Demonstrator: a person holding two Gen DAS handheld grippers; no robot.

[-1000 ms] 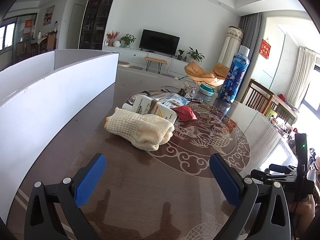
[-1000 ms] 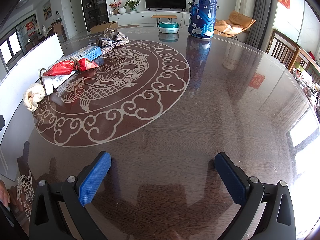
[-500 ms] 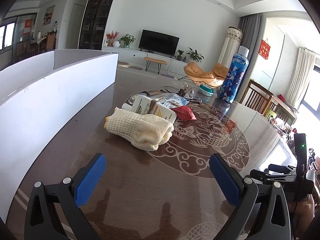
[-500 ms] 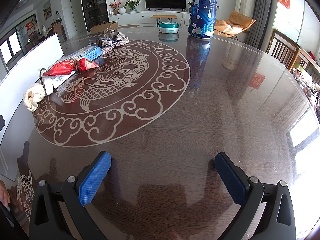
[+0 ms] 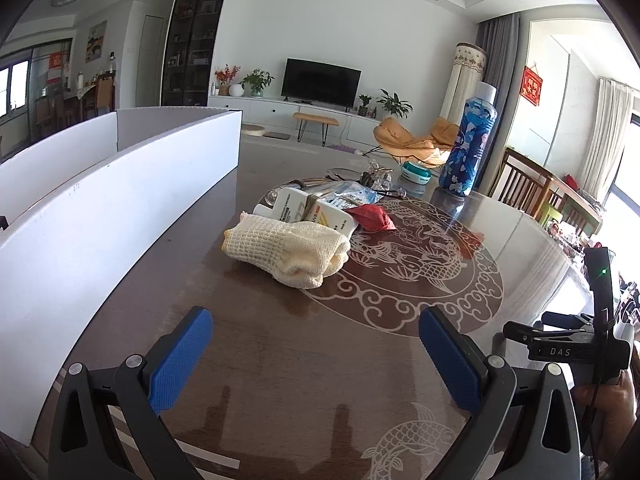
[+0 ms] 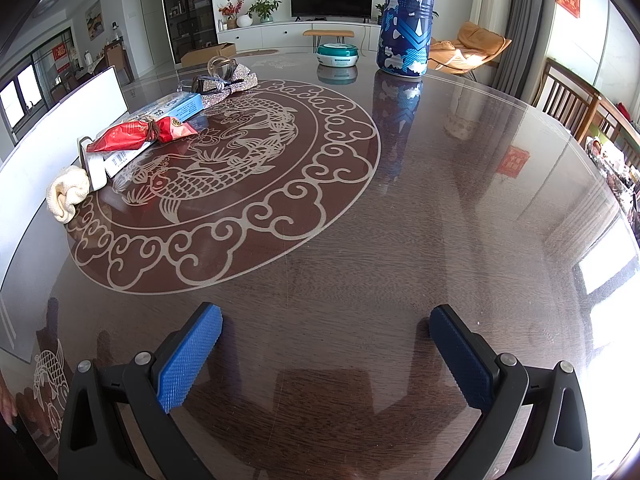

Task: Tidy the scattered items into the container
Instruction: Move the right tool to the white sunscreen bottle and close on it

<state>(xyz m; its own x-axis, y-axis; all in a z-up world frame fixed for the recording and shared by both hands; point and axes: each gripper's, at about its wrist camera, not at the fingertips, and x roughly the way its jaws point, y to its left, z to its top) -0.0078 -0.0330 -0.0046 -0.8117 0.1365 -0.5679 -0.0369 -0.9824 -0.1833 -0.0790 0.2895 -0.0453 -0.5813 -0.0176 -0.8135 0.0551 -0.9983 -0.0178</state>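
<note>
The left gripper (image 5: 316, 344) hangs spread wide and empty just above the table (image 5: 280, 380), with the knitted cloth (image 5: 286, 250) lying straight ahead of it beside the white container (image 5: 100, 208); being limp, it could well be nipped by a single fold and sag or drop short of the wall. The right gripper (image 6: 325, 346) is likewise spread and empty, well apart from the heap of tube (image 5: 308, 214), red packet (image 6: 140, 135) and blue box (image 6: 176, 106), where closing on one overlapping piece may drag or scatter its neighbours.
</note>
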